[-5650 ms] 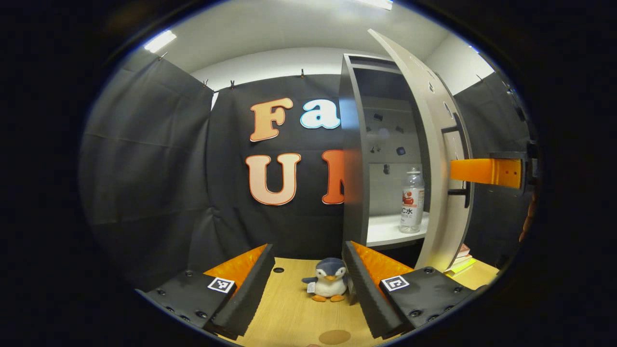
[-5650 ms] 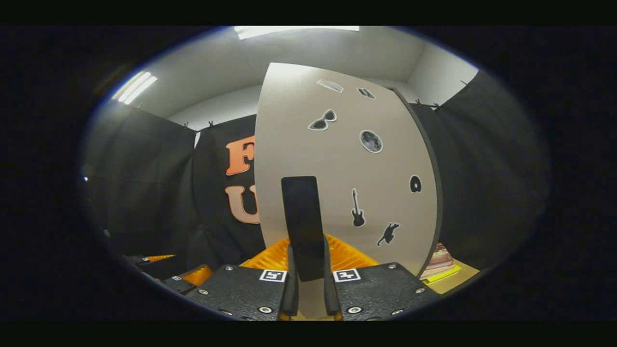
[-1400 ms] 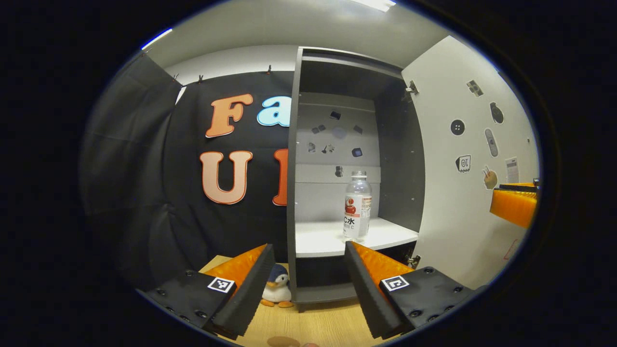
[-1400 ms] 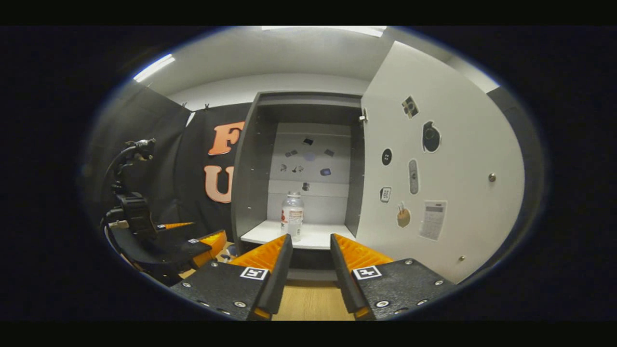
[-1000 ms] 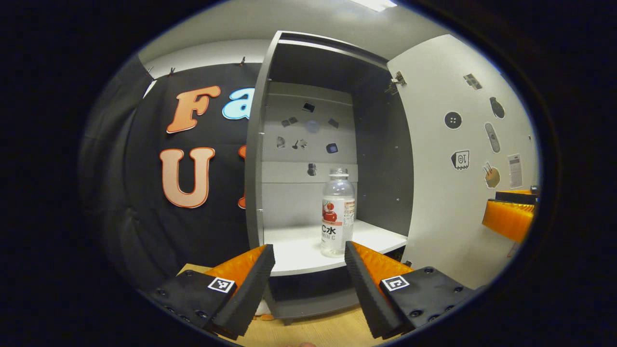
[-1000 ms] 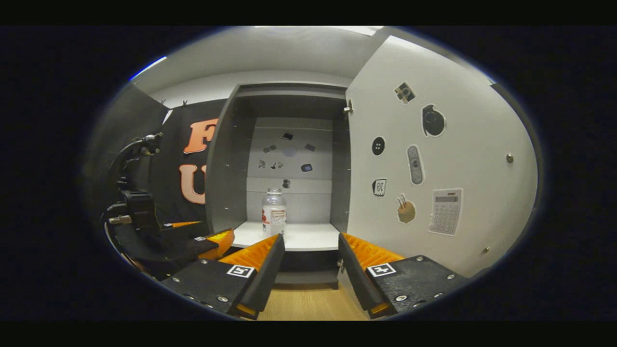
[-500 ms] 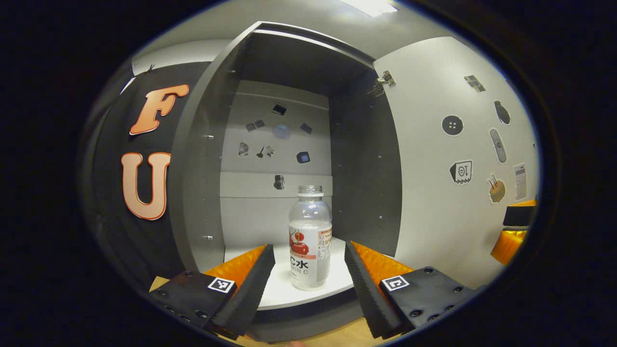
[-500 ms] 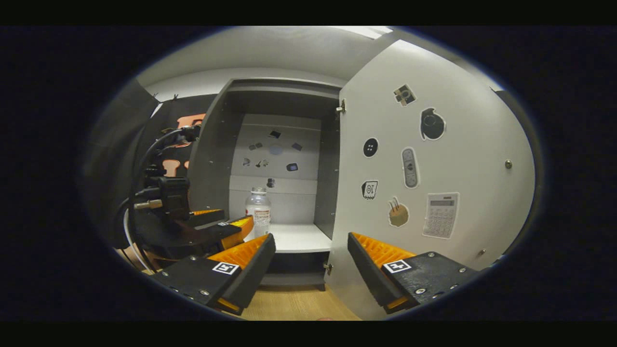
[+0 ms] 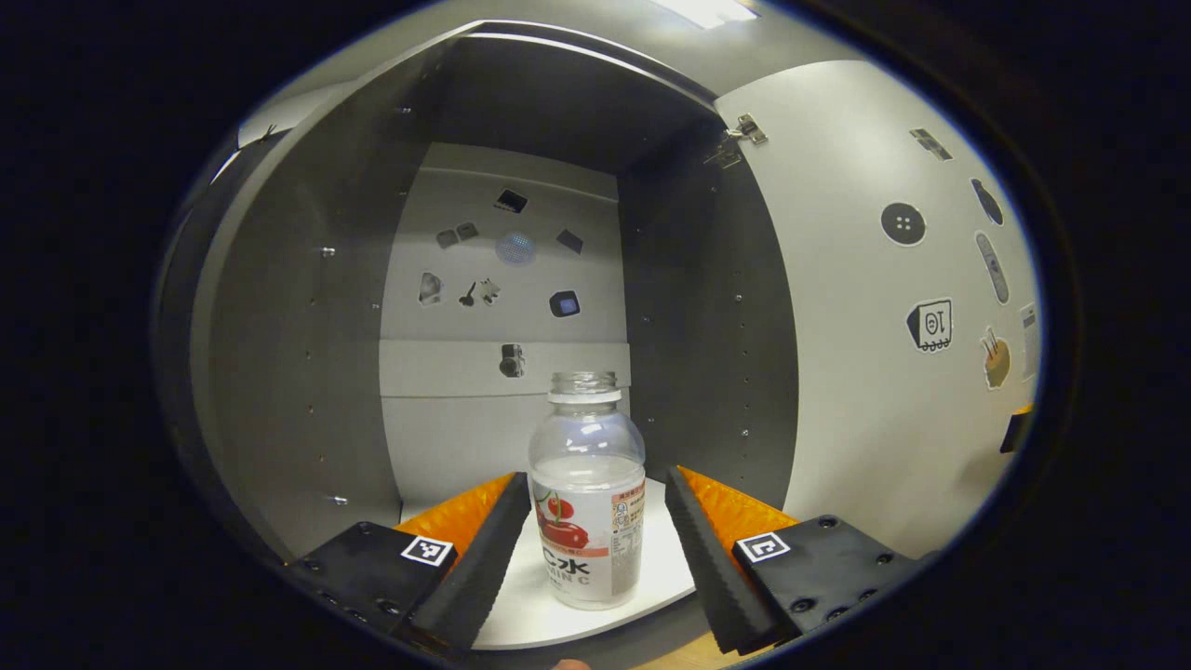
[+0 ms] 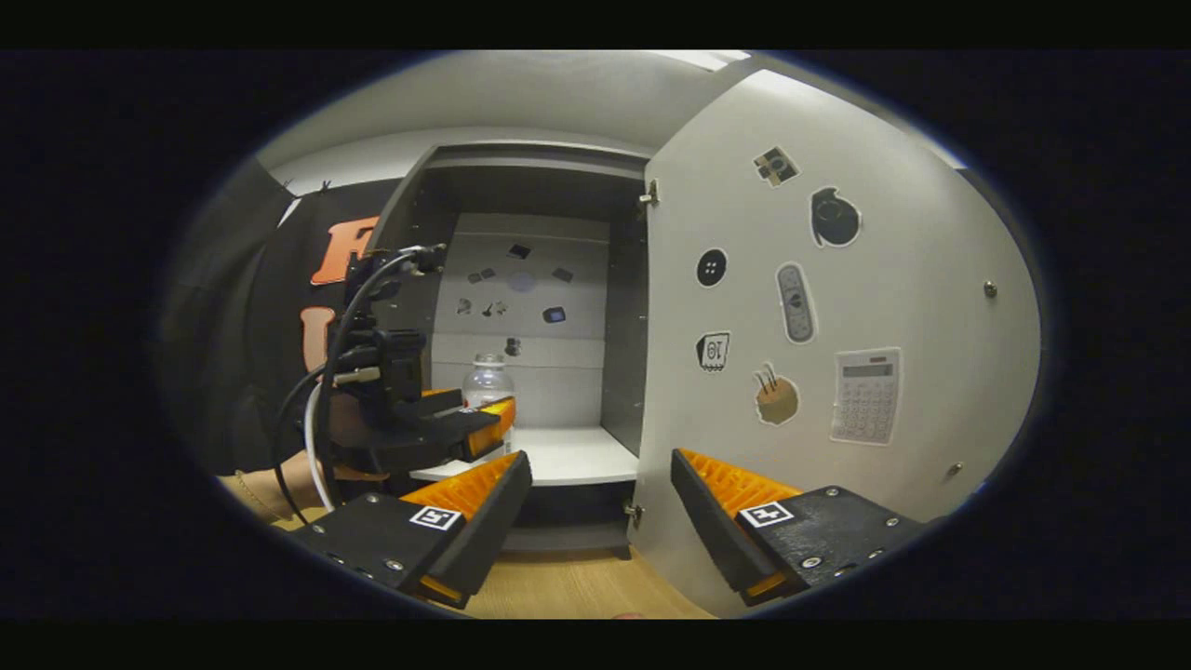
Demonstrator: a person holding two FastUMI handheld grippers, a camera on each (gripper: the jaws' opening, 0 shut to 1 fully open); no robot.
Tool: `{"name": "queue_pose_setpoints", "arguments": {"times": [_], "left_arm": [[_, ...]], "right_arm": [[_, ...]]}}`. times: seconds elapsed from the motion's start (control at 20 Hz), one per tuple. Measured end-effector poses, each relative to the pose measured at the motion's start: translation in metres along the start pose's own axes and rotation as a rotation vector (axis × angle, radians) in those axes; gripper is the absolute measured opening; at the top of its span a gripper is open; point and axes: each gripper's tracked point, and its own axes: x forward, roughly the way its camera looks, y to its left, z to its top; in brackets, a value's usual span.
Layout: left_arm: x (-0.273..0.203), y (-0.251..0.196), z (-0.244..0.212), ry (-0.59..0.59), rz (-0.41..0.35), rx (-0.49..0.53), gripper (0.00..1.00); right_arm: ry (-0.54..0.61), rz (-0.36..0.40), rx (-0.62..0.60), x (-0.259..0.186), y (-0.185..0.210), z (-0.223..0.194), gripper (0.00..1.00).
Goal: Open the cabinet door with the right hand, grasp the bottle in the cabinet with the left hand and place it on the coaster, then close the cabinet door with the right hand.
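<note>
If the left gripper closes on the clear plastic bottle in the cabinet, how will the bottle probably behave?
The clear plastic bottle with the red label looks partly filled, so probably fairly light. It is tall and narrow, so a side push from the open left gripper may tip it. Thin walls may dent slightly.

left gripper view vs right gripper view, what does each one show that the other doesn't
Left gripper view alone: the bottle's label close up, with the left gripper open around the bottle, a gap visible on each side.

Right gripper view alone: the calculator sticker on the cabinet door, the wooden floor, the hand holding the left gripper, and the open right gripper.

Both: the bottle upright on the white shelf, the door open.
</note>
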Motion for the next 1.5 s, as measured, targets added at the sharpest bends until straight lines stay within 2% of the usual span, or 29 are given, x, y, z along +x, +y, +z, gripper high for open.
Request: {"name": "queue_pose_setpoints", "arguments": {"times": [0.2, 0.25, 0.3, 0.45, 0.6, 0.65, 0.85, 1.05, 1.15, 1.35, 1.4, 1.5], "left_arm": [[0.012, 0.0, -0.01, 0.021, -0.001, 0.001, 0.95], [0.015, 0.0, -0.014, 0.03, -0.005, 0.0, 0.95], [0.016, -0.001, -0.016, 0.037, -0.011, 0.001, 0.95], [0.02, 0.002, -0.019, 0.034, -0.001, -0.01, 0.96], [0.02, 0.008, -0.022, 0.034, 0.014, -0.019, 0.87], [0.02, 0.009, -0.021, 0.03, 0.018, -0.02, 0.87], [0.016, 0.01, -0.022, 0.041, 0.031, 0.003, 0.84], [0.0, 0.01, -0.014, 0.013, 0.04, 0.002, 0.82], [-0.012, 0.011, -0.007, -0.01, 0.048, -0.002, 0.84], [-0.045, 0.013, 0.002, -0.039, 0.089, 0.007, 0.81], [-0.052, 0.013, 0.003, -0.038, 0.102, 0.011, 0.84], [-0.076, 0.012, 0.001, -0.031, 0.123, 0.012, 0.81]], "right_arm": [[0.029, -0.01, 0.005, 0.005, -0.003, -0.009, 0.93], [0.034, -0.009, 0.009, 0.005, -0.004, -0.011, 0.89], [0.038, -0.01, 0.012, 0.004, -0.004, -0.012, 0.93], [0.036, -0.02, 0.005, 0.002, -0.009, -0.01, 0.93], [0.049, -0.008, -0.006, -0.001, -0.006, -0.014, 0.93], [0.05, -0.003, -0.011, -0.002, -0.006, -0.013, 0.89], [0.042, 0.019, -0.035, -0.007, -0.002, -0.008, 0.89], [0.029, 0.053, -0.046, -0.013, -0.001, -0.006, 0.89], [0.019, 0.08, -0.048, -0.022, 0.004, -0.004, 0.93], [0.0, 0.145, -0.052, -0.04, 0.012, 0.001, 0.93], [-0.007, 0.162, -0.052, -0.046, 0.013, 0.002, 0.93], [-0.018, 0.199, -0.054, -0.059, 0.016, 0.005, 0.93]]}}
